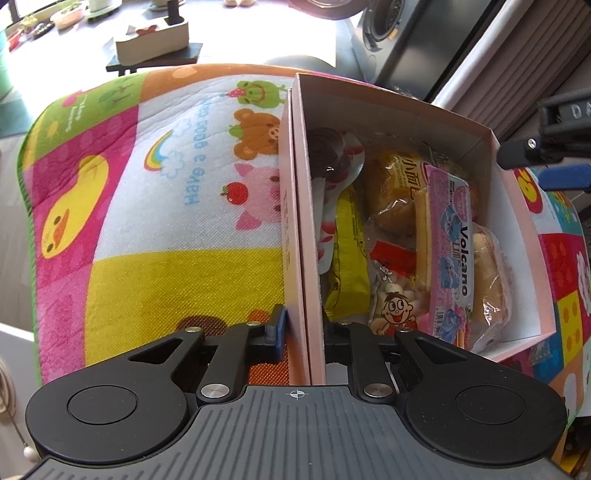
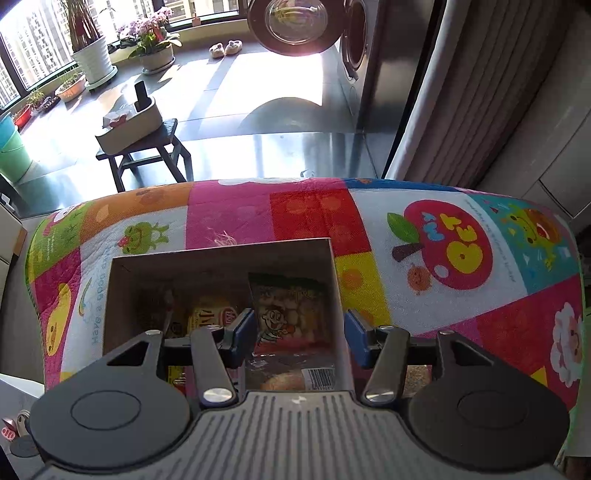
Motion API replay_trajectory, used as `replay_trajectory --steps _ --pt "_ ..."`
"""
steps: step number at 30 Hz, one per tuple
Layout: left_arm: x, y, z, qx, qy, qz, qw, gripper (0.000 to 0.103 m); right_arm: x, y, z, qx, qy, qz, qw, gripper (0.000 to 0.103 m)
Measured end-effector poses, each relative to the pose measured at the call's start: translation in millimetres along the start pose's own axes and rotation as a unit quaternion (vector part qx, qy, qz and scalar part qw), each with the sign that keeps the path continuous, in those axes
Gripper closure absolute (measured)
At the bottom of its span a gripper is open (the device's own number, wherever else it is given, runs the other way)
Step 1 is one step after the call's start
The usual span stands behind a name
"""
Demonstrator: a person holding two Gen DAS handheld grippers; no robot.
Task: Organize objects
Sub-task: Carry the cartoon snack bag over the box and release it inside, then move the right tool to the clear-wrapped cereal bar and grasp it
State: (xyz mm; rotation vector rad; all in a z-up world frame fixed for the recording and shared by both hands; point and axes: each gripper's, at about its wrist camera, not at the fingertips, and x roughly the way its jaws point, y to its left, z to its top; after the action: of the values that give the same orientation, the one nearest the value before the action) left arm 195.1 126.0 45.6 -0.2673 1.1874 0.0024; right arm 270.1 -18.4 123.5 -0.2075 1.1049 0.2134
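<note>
A pink cardboard box [image 1: 402, 107] stands on a colourful cartoon mat [image 1: 155, 206], filled with snack packets. Among them are a pink "Volcano" packet [image 1: 452, 254], a yellow packet [image 1: 349, 258], a cartoon-boy packet [image 1: 391, 306] and bagged bread [image 1: 491, 280]. My left gripper [image 1: 301, 323] is shut on the box's left wall, one finger outside, one inside. The right gripper [image 1: 543, 142] shows at that view's right edge. In the right wrist view, my right gripper [image 2: 300, 332] is open and straddles the right wall of the box [image 2: 221, 258]. Its left finger is inside, by the cartoon-boy packet [image 2: 284, 314].
The mat [image 2: 424, 240] covers a raised, rounded surface that drops off on all sides. Beyond it on the floor are a dark stool [image 2: 147, 147] bearing a tissue holder, potted plants [image 2: 92, 55], a washing machine [image 2: 332, 29] and a curtain [image 2: 461, 92] at the right.
</note>
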Motion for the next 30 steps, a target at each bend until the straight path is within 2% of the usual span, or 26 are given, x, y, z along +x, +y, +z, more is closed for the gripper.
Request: replay_trajectory --steps 4,6,10,16,23,28,30 --pt "2 -2 4 -0.015 0.000 0.013 0.9998 0.088 -15 -33 -25 0.007 0.001 -0.016 1.000 0.049" --pt "2 -4 7 -0.018 -0.003 0.020 0.9996 0.088 -19 -52 -39 0.009 0.002 -0.027 1.000 0.043" --pt "2 -6 7 -0.013 -0.009 0.026 0.9995 0.089 -11 -85 -70 -0.003 0.020 -0.053 0.998 0.041" --pt "2 -12 3 0.004 -0.017 0.037 0.9991 0.090 25 -114 -107 0.009 0.063 -0.032 0.997 0.040" --pt "2 -21 -1 0.008 -0.029 0.059 0.9978 0.090 46 -108 -101 -0.022 0.028 -0.002 0.999 0.041" --pt "2 -21 -1 -0.011 -0.033 0.066 0.9972 0.090 53 -110 -91 -0.026 0.028 0.018 0.999 0.051" --pt "2 -22 -1 -0.013 -0.034 0.071 0.9968 0.090 51 -113 -91 -0.031 0.028 0.022 0.999 0.059"
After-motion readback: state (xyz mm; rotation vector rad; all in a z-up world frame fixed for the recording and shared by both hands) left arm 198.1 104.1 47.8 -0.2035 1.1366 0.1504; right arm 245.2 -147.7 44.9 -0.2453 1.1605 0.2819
